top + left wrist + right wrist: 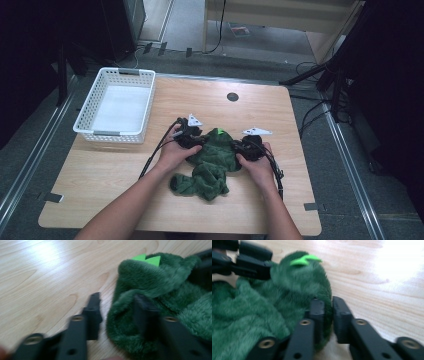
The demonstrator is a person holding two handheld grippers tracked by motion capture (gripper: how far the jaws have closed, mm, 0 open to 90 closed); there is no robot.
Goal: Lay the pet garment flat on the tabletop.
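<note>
Gripping green plush garment [214, 157], both tongs

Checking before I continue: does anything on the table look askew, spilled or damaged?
Nothing looks damaged or spilled. The green fleece garment lies bunched, not flat, between the left gripper and right gripper. The white basket sits square at the table's left.
</note>
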